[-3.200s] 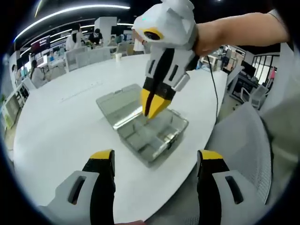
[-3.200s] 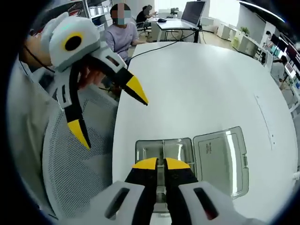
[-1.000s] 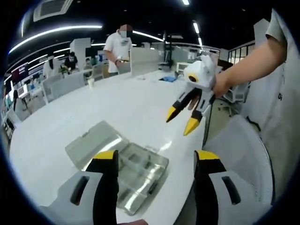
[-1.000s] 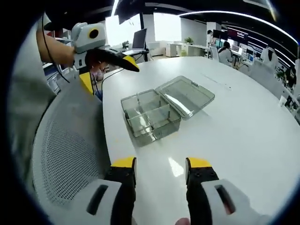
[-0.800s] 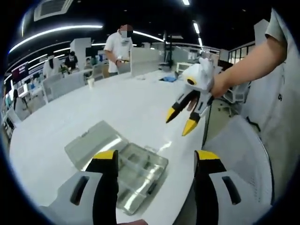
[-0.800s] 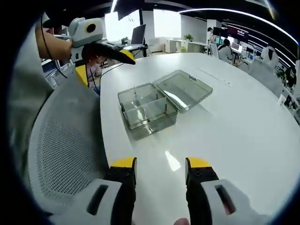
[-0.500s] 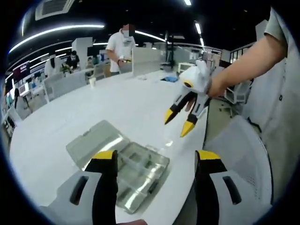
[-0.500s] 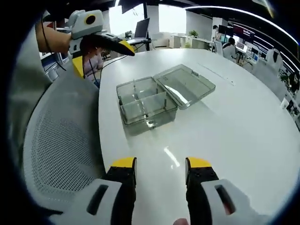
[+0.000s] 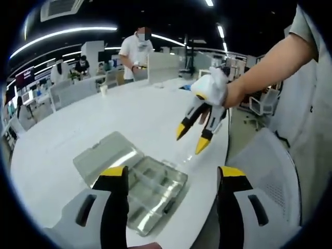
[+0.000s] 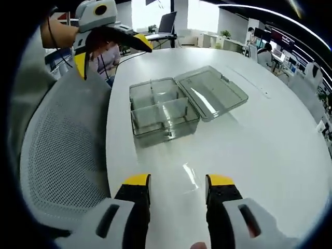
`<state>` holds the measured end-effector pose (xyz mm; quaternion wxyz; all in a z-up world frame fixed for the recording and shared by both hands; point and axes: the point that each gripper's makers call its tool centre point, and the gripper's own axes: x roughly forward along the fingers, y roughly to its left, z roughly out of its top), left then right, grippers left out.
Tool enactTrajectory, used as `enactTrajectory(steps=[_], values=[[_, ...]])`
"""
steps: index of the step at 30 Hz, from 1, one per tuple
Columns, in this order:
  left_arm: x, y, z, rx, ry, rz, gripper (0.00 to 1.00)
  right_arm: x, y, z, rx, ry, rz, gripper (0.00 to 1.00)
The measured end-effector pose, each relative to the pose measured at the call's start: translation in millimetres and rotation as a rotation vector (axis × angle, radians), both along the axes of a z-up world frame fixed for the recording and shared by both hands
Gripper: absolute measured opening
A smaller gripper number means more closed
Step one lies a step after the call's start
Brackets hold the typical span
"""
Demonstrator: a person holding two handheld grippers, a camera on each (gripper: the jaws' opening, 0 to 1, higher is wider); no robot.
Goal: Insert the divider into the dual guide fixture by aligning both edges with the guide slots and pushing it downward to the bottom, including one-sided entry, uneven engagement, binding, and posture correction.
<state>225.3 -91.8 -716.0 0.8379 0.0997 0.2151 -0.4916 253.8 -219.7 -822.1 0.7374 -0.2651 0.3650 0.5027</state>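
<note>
Holding both grippers up in the air, wide open, with nothing in them.

The clear box (image 10: 158, 111) sits on the white table (image 10: 270, 145) near its edge, lid (image 10: 211, 92) flat open beside it, thin walls standing inside. The left gripper (image 9: 171, 176) and right gripper (image 10: 174, 181) hang above the table, well apart from the box.

1. Clear, grey-tinted plastic box (image 10: 163, 111) with a see-through lid (image 10: 210, 92).
2. Plain white desk (image 10: 259, 150).
3. Grey mesh chair (image 10: 62, 155).
4. White-grey tongs with black, yellow-tipped jaws (image 10: 173, 181).
</note>
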Motion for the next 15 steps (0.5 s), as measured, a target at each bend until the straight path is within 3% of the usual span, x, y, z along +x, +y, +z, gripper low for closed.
enactTrajectory(steps=[15], values=[[0.5,7,-3.9,-0.008,0.018,0.036,0.71,1,8,-21.0,-0.116,0.005,0.121,0.37]])
